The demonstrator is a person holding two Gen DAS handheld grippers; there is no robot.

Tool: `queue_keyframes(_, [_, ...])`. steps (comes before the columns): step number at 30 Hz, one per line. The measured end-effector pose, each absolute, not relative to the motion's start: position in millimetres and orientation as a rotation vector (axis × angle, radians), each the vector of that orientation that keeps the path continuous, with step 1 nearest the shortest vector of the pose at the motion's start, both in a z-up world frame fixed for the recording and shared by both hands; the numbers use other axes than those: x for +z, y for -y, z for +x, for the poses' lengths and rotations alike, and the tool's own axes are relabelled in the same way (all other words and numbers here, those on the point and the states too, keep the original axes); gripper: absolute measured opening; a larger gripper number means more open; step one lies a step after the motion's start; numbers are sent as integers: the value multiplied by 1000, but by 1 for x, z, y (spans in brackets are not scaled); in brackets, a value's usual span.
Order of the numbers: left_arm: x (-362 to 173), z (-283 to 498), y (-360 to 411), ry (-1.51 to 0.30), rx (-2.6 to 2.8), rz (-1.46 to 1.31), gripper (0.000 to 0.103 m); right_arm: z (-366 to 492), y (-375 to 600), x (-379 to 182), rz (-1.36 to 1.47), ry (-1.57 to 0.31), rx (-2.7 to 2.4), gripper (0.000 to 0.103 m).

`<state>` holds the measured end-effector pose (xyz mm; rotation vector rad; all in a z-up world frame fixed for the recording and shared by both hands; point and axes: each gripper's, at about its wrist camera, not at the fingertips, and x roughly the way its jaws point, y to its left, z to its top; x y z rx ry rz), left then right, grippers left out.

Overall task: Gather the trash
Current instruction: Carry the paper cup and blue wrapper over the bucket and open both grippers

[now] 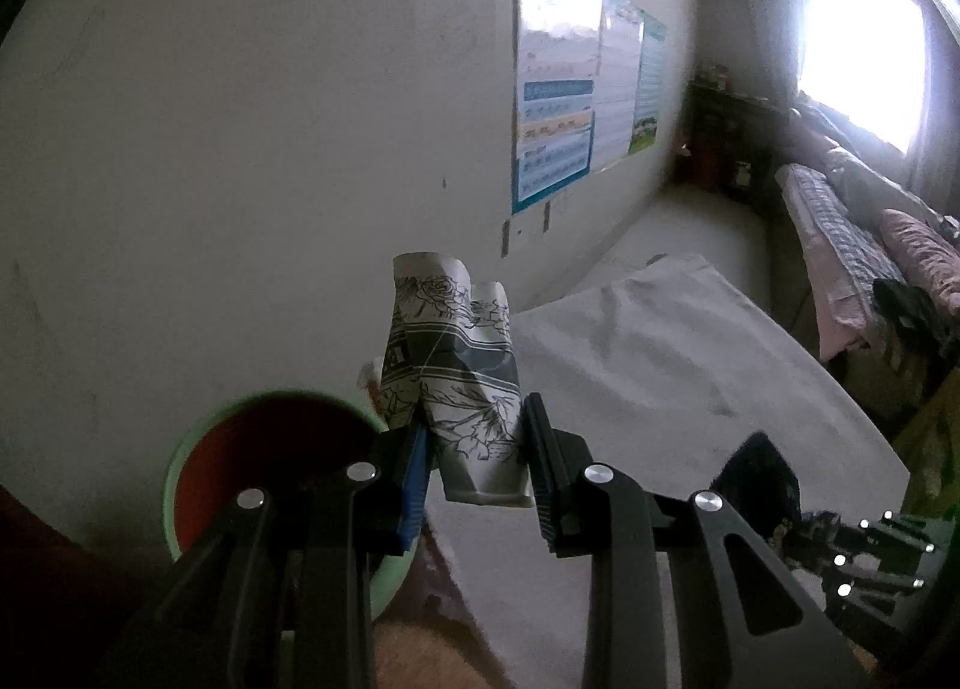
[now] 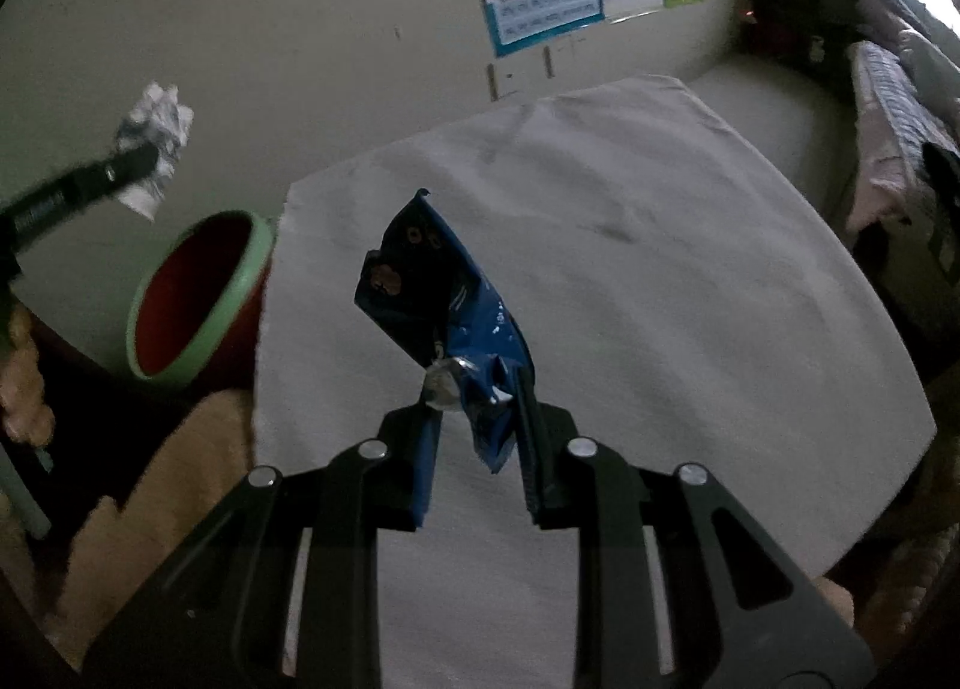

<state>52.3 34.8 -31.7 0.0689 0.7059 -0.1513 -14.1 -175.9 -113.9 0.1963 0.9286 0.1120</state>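
My left gripper is shut on a crushed paper cup with a black floral print, held in the air just right of a red bin with a green rim. The cup and the left gripper also show at the far left of the right wrist view, above the bin. My right gripper is shut on a crumpled blue snack wrapper, held above the white cloth-covered table. In the left wrist view the right gripper and its wrapper sit at the lower right.
A pale wall carries posters behind the table. A bed with checked and pink bedding lies at the right under a bright window. Brown cardboard sits left of the table by the bin.
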Motion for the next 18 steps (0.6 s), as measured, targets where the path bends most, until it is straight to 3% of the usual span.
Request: queue_keyframes(18, [-69, 54, -71, -785, -102, 43, 27, -3, 135, -100, 154, -935, 171, 23])
